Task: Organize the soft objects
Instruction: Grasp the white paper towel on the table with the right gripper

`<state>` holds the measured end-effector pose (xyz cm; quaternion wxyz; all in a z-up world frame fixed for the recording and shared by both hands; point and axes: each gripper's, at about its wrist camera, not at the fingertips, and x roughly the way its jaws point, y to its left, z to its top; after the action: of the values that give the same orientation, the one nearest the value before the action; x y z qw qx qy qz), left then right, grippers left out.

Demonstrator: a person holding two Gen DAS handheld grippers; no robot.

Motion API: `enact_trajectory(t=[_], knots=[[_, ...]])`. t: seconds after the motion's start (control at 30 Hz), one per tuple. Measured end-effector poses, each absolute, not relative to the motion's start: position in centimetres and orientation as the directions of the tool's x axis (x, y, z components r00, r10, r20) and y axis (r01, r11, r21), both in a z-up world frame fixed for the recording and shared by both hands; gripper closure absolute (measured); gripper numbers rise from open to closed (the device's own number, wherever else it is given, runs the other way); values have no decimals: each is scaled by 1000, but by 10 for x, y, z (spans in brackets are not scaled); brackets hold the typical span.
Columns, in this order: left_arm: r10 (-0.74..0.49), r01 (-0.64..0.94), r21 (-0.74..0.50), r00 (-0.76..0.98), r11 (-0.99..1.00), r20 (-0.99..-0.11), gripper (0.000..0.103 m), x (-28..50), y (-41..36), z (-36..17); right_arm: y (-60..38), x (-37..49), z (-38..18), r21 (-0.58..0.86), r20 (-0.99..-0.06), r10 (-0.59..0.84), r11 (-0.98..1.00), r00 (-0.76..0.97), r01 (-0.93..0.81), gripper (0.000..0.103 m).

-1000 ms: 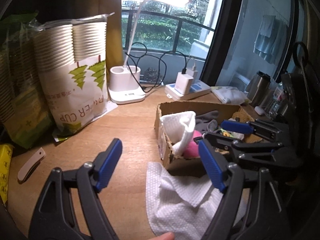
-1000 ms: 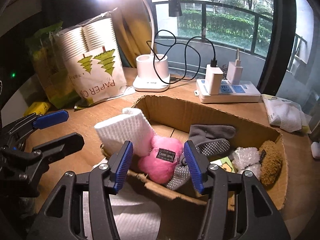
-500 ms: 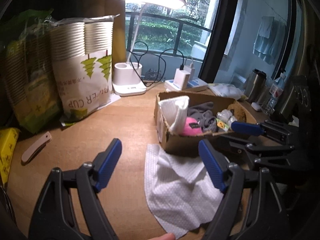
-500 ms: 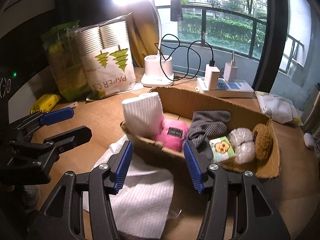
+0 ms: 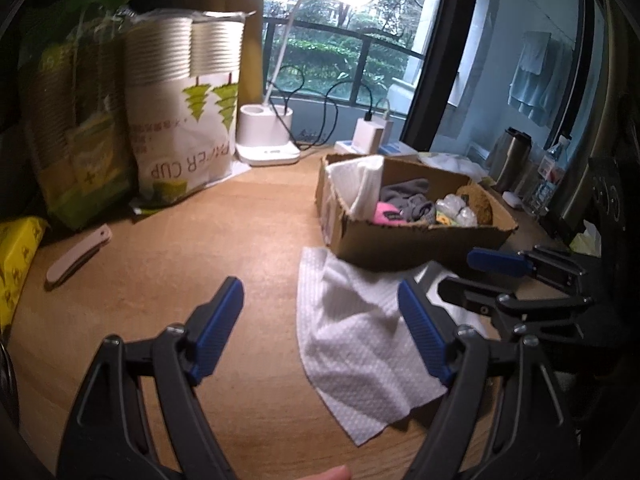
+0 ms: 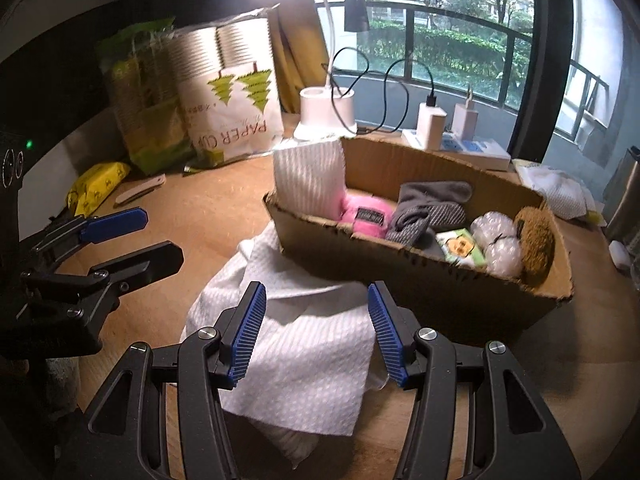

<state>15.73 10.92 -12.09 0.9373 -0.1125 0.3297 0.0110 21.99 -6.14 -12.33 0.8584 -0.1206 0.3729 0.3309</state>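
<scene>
A cardboard box point(image 6: 424, 288) point(image 5: 400, 246) on the wooden desk holds a folded white cloth point(image 6: 310, 178), a pink plush point(image 6: 366, 216), grey socks point(image 6: 430, 210), a small green pack point(image 6: 460, 248), bubble wrap point(image 6: 498, 242) and a brown plush point(image 6: 534, 244). A loose white cloth point(image 6: 296, 344) point(image 5: 360, 336) lies on the desk in front of the box. My right gripper point(image 6: 316, 334) is open and empty above that cloth. My left gripper point(image 5: 320, 328) is open and empty, over the cloth's left edge; it also shows in the right wrist view point(image 6: 128, 240).
A paper cup bag point(image 5: 184, 104), a green bag point(image 5: 76, 120), a yellow pack point(image 5: 16, 256) and a folded knife point(image 5: 78, 258) sit at the left. A lamp base point(image 5: 266, 140) and a power strip point(image 6: 456, 140) with cables stand behind the box. A steel flask point(image 5: 510, 158) stands at the right.
Both grippers have pulled back from the box toward the desk's near edge. The box now sits farther away and the loose white cloth shows in full. Both stay open.
</scene>
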Motion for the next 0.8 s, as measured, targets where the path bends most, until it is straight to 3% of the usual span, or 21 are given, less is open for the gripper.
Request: enact_trajectory(t=[0.6,0.7,0.8], knots=[[-61,-138,-256,764,957,-643,22,141,132,-150,-16,205,-164,-71,-795,391,699,464,-711,47],[-69,-136,-264,763,955,-642,22,141,133,-152,-8,203,-169,-131,-796,360,683,487,-719,80],[-73,-135,-268,761,954,-644,22,141,134,-152,-4,201,-166,-142,-786,370,672,495,-727,92]])
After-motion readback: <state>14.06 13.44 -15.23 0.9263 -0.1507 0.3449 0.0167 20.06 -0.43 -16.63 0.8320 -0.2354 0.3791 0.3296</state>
